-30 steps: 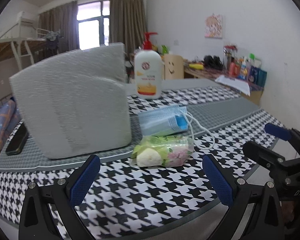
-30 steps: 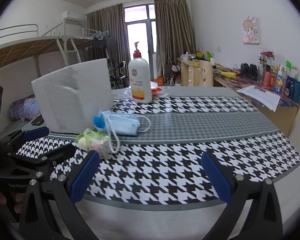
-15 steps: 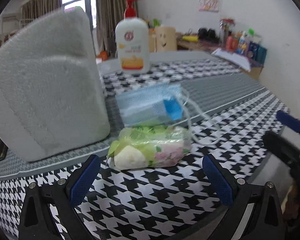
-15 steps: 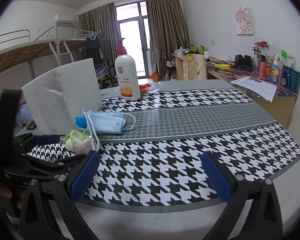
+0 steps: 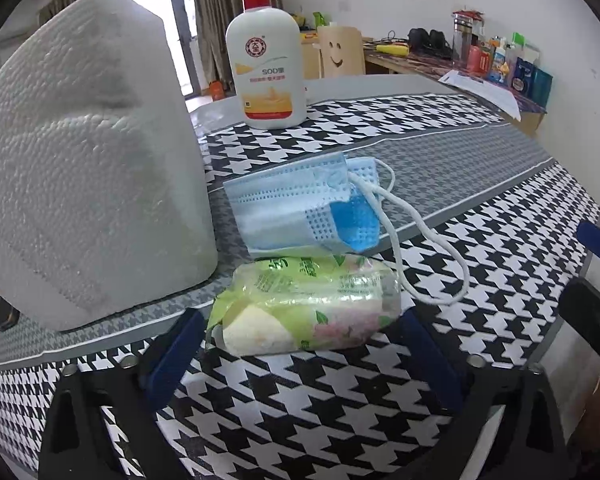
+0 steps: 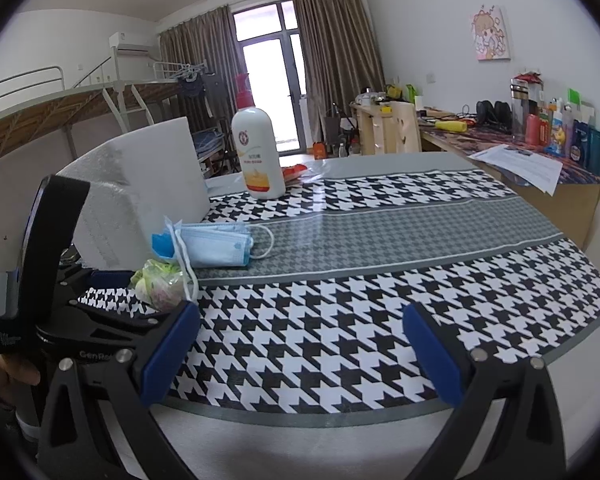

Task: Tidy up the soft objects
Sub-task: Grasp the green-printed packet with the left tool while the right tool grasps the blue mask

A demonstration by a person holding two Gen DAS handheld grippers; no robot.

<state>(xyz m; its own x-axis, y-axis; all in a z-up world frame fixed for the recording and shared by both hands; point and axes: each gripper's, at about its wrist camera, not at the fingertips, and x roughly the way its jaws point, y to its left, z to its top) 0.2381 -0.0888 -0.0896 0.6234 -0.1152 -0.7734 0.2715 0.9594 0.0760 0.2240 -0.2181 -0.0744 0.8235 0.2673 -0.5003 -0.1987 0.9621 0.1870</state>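
Tissue pack (image 5: 306,306) lies between the left gripper's (image 5: 304,354) spread jaws; right gripper (image 6: 300,354) likewise spread; bottle (image 5: 265,60) reads "SOD".

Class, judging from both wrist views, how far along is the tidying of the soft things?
Nothing looks done. The green plastic tissue pack, the blue face masks and the white foam box all lie on the table. The open left gripper frames the pack without touching it. The right gripper hangs open and empty. Everything remains.

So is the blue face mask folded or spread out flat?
Folded: the face mask lies doubled over, its darker blue inner side showing at one corner, ear loops trailing loose.
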